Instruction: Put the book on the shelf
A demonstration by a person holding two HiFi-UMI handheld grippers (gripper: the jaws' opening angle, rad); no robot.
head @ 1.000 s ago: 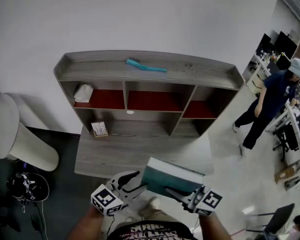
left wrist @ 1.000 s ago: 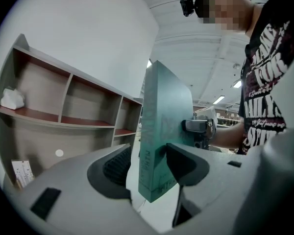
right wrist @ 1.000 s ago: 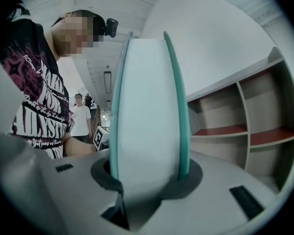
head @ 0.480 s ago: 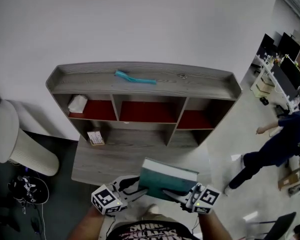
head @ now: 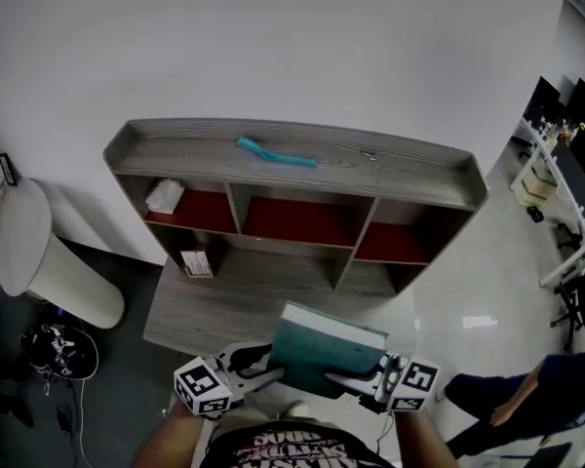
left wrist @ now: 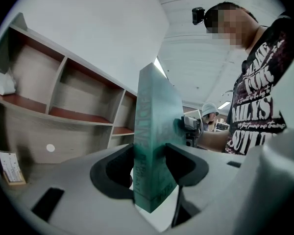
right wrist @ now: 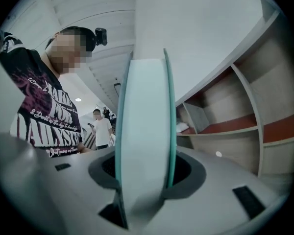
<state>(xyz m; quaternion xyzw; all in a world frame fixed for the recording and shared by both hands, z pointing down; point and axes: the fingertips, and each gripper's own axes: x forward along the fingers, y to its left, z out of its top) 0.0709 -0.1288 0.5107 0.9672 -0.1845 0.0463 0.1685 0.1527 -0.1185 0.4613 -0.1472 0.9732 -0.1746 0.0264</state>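
Note:
A teal-covered book (head: pixel 327 354) hangs in front of me above the desk's near edge, held between both grippers. My left gripper (head: pixel 263 364) is shut on its spine side; in the left gripper view the book (left wrist: pixel 154 131) stands upright between the pads of the left gripper (left wrist: pixel 149 168). My right gripper (head: pixel 356 383) clamps the page side, and its jaws are opening. In the right gripper view the book (right wrist: pixel 144 131) fills the gap of the right gripper (right wrist: pixel 146 173) and both covers touch the pads. The grey shelf (head: pixel 302 154) with three red-floored compartments stands beyond.
A teal strip (head: pixel 276 152) lies on the shelf top. A white crumpled thing (head: pixel 164 195) sits in the left compartment, and a small card (head: pixel 196 262) stands on the desk (head: pixel 224 310) below. A white stool (head: pixel 39 261) stands left, and a person (head: pixel 526 408) passes at lower right.
The book stays held between both grippers in almost the same place. The person on the right has walked down to the view's lower right corner.

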